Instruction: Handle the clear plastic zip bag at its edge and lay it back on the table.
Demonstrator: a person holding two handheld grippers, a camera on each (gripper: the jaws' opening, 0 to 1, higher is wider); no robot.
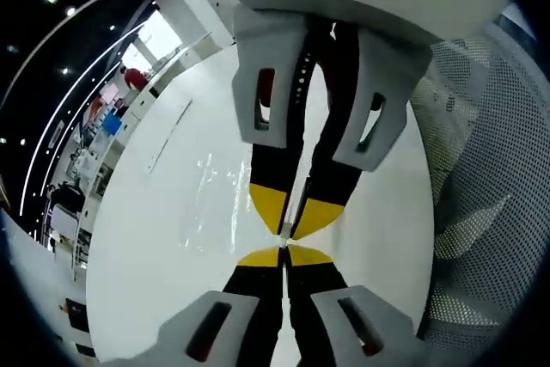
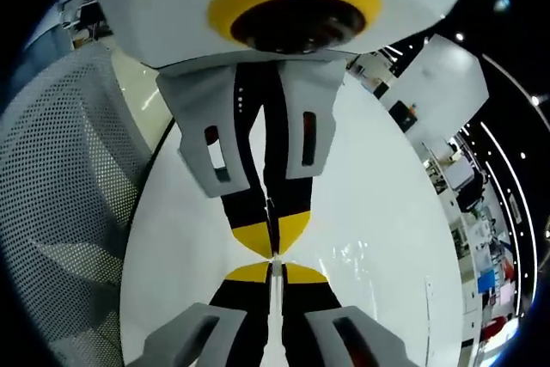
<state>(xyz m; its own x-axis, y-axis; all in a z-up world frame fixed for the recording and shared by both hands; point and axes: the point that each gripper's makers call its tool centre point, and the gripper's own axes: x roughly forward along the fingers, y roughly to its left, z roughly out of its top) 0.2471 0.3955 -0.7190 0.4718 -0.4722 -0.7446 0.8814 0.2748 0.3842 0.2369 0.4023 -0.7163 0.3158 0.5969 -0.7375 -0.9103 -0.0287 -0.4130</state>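
A: What is seen at nine o'clock in the left gripper view?

B: Shelves [image 1: 82, 169] are seen past the white table [image 1: 137, 247]. The clear plastic bag [image 1: 210, 191] is seen by its glints, spread over the table toward the centre.

A: And at the centre?

B: The left gripper [image 1: 284, 251] is seen at six o'clock, its yellow tips pressed together. The right gripper [image 1: 292, 217] is met tip to tip from twelve o'clock, its jaws drawn nearly together. An edge of the bag seems pinched there; whether either pair is clamped on it cannot be told. A mesh chair [image 1: 481, 212] is seen at three o'clock.

A: And the right gripper view?

B: The chair [image 2: 60, 195] is seen at nine o'clock. The two grippers [image 2: 273, 257] are met at the centre. Bag glints [image 2: 352, 259] are seen at four o'clock.
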